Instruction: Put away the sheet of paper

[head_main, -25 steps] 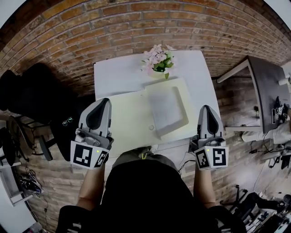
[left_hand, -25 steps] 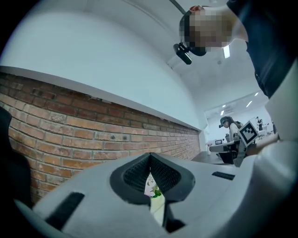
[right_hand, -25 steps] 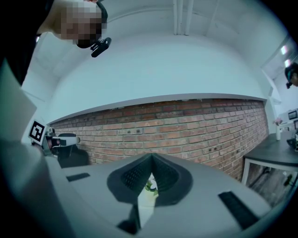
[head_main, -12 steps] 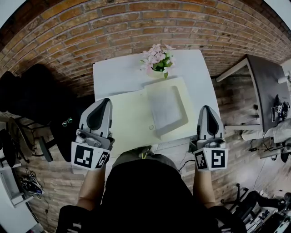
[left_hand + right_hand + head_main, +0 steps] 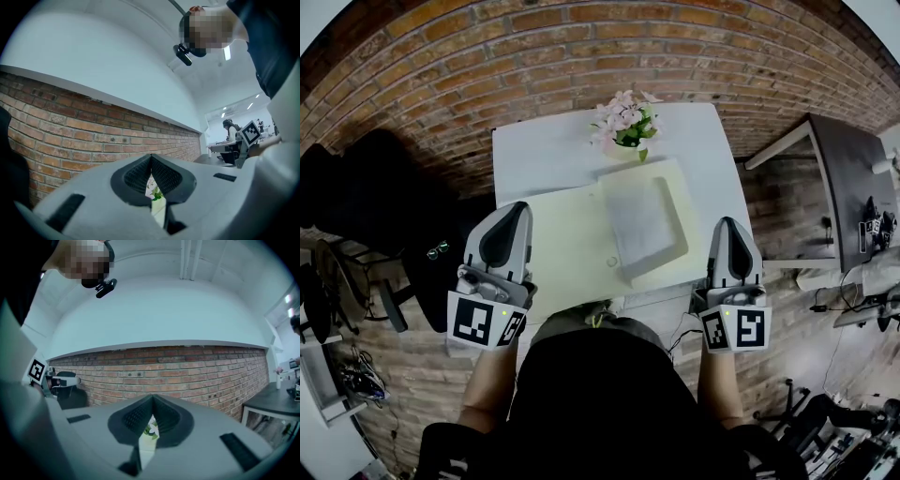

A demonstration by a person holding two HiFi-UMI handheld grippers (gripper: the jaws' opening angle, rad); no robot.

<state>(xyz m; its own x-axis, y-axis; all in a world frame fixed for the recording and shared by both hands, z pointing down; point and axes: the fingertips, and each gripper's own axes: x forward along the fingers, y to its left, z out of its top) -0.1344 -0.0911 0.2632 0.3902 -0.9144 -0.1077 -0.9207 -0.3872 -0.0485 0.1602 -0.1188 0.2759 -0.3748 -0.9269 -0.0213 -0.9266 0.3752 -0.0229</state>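
A white table [image 5: 544,155] stands against a brick wall [image 5: 581,56], seen from above the person working at it. An open pale-yellow folder [image 5: 567,244] covers most of the table's near half. The sheet of paper [image 5: 642,217] lies flat on the folder's right leaf, toward 2 o'clock from the folder's middle. No view shows whether it is tucked under a pocket or merely resting there.

The left gripper [image 5: 511,214] hovers at 8 o'clock from the sheet and the right gripper [image 5: 727,227] at 4 o'clock. Both sit near the table's front edge and well apart from the paper. Each gripper's jaws are clenched with nothing between them; only the distant flowers show through the slit.

A small pot of pink flowers [image 5: 625,122] stands at 12 o'clock, just beyond the folder. A tiny round stud [image 5: 612,262] sits at 7 o'clock from the sheet.

The scene fits either paper waiting to be filed or paper already laid in a folder left open. In both cases, handling it well likely means opening the jaws before contact. It also means meeting thin stock at an edge, low and flat, steadying the folder with the other gripper and keeping clear of the pot.
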